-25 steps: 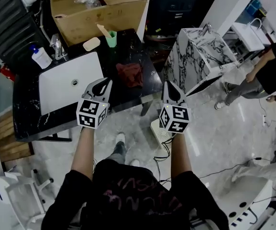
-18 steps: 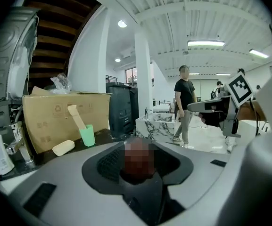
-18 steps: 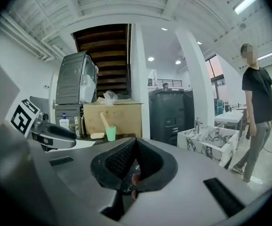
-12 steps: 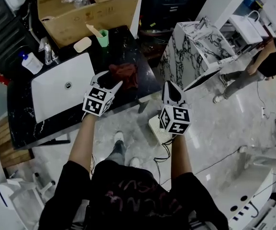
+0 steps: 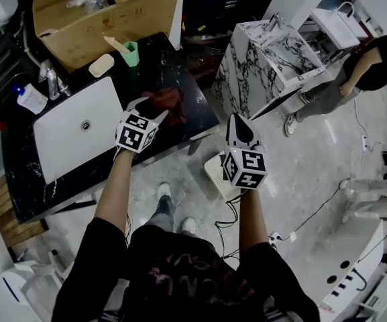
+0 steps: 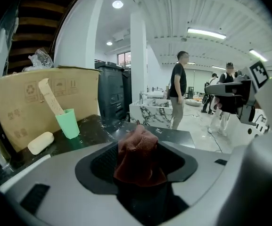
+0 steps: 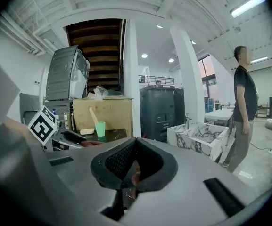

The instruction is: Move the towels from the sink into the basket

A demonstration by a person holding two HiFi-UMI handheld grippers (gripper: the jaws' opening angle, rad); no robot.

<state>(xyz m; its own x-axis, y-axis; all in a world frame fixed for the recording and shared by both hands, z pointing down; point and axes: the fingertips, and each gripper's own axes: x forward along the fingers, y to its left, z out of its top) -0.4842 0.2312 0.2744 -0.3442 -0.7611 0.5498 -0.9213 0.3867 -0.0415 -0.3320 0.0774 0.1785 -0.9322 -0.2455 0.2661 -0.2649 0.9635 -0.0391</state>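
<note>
A dark red towel (image 5: 169, 102) lies bunched on the black counter (image 5: 180, 72), just right of the white sink (image 5: 66, 143), whose basin shows nothing in it. My left gripper (image 5: 155, 108) reaches over the counter's front edge to the towel. Its jaws are opening and stand wide, with the towel (image 6: 139, 153) between them and the pads apart from it. My right gripper (image 5: 239, 125) hangs over the floor in front of the counter, its jaws closed to a point with nothing in them. Below it, a white perforated basket (image 5: 214, 173) stands on the floor, partly hidden.
At the back of the counter are a cardboard box (image 5: 106, 15), a green cup (image 5: 130, 52), a soap bar (image 5: 101, 65), a faucet (image 5: 49, 79) and a bottle (image 5: 31, 99). A marble sink block (image 5: 273, 56) stands to the right, with a person (image 5: 354, 72) beyond it. Cables cross the floor.
My left gripper has moved forward and right from beside the sink to the towel, and its jaws have gone from shut to wide apart. The right gripper has stayed put.
</note>
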